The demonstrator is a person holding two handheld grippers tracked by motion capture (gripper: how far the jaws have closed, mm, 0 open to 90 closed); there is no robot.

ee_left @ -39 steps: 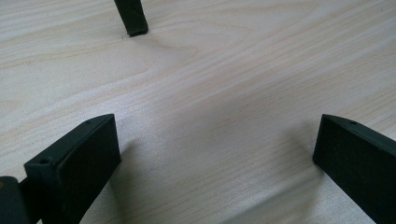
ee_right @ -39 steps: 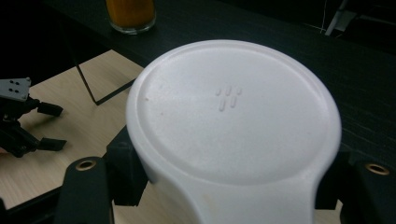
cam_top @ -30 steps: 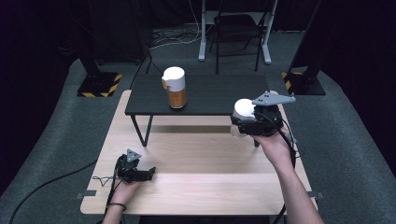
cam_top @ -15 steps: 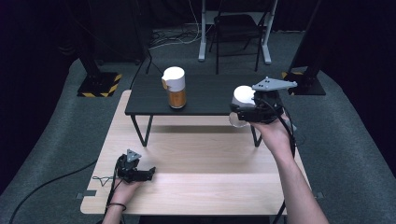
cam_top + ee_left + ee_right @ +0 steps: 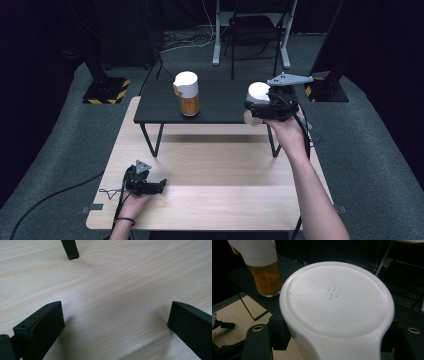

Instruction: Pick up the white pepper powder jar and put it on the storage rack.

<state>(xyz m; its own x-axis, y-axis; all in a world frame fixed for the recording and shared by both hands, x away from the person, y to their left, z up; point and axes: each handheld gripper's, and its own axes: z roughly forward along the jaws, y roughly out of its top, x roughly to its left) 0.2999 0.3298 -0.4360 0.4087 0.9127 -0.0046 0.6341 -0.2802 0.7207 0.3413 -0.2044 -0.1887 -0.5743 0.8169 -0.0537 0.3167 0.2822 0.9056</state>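
My right gripper (image 5: 254, 107) is shut on a white-capped container (image 5: 258, 92), held in the air above the right end of the small black table (image 5: 225, 102). Its broad white cap (image 5: 337, 300) sits between my two black jaws in the right gripper view. A second white-capped container (image 5: 187, 93) with orange contents (image 5: 265, 277) stands upright on the black table, left of the held one. My left gripper (image 5: 159, 185) rests on the wooden table (image 5: 225, 175) near its front left, jaws wide apart with nothing between them (image 5: 116, 322).
The black table stands on thin legs (image 5: 70, 250) on the far half of the wooden table. A cable (image 5: 107, 192) trails from the left gripper over the front edge. A chair (image 5: 252, 30) and stands sit on the grey floor behind.
The right gripper has lifted the container and carried it away from the person and a little left, from the black table's near right corner to above its top. The left gripper stayed put.
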